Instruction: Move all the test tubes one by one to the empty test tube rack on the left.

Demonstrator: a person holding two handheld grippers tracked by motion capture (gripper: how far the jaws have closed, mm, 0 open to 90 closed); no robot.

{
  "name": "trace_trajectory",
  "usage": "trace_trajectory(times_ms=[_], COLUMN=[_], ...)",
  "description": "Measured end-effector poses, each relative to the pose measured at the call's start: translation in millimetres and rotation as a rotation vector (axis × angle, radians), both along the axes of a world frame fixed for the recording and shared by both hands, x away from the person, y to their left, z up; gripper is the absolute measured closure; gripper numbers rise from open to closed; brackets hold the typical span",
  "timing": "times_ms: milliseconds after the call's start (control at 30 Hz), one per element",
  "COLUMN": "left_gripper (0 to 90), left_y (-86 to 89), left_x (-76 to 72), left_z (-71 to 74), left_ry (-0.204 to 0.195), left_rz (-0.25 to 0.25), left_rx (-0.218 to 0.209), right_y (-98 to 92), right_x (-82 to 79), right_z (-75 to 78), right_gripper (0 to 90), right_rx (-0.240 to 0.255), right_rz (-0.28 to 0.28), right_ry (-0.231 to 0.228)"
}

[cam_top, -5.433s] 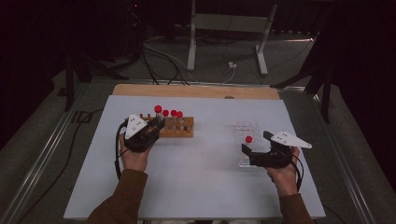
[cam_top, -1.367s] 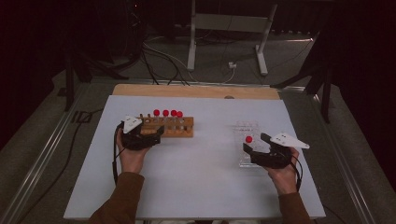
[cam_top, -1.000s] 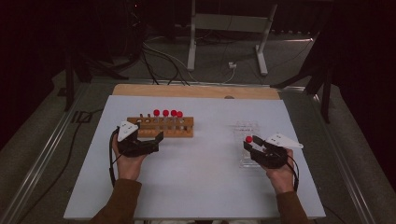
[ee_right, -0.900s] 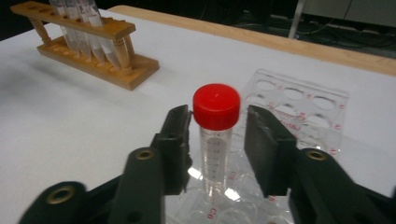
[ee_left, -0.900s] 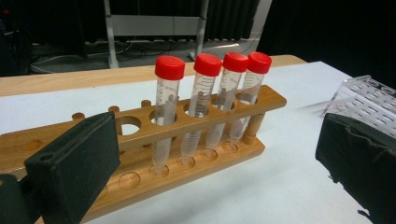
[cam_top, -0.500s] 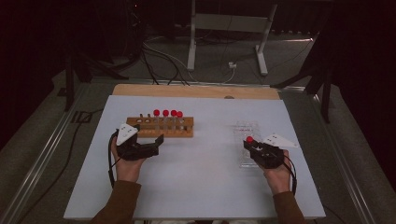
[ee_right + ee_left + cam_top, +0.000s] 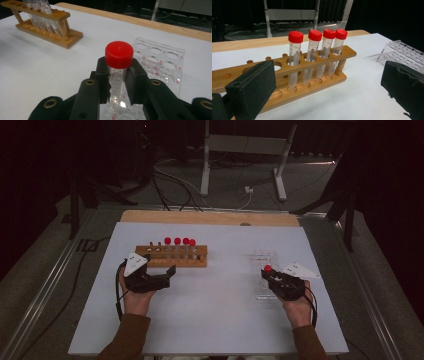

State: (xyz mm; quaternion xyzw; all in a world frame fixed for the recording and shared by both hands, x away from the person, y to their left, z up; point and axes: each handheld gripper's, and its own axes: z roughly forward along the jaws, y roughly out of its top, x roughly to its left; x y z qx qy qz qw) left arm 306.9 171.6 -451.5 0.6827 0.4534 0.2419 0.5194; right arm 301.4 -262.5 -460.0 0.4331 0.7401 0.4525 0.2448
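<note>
A wooden rack left of the table's middle holds several clear tubes with red caps, upright in a row. My left gripper lies just in front of the rack's left part. It is open, with nothing between its fingers. My right gripper is shut on one more red-capped tube, held upright over the near end of a clear plastic rack. The tube's lower end is hidden behind the jaws, so I cannot tell whether it sits in a hole.
White sheet covers the table, with a wooden strip along its far edge. The clear rack lies flat at the right. Cables and a metal stand are on the floor beyond the table.
My left gripper has let go of a tube in the wooden rack and drawn back toward the person, open. My right gripper, still holding its tube, has shifted slightly nearer the person.
</note>
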Motion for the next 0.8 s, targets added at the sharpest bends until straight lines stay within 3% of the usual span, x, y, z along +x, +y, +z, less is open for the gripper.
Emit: trace_trajectory(times_ms=[800], left_gripper=[0.8], left_y=[-16.1], left_x=[1.6], left_z=[7.7], left_ry=[0.0], left_rz=[-0.042], left_rx=[0.008], right_y=[-1.4], right_x=[-3.0], right_z=[29.3], right_gripper=[74.1], right_rx=[-0.012], right_rz=[0.006], right_ry=[-0.043])
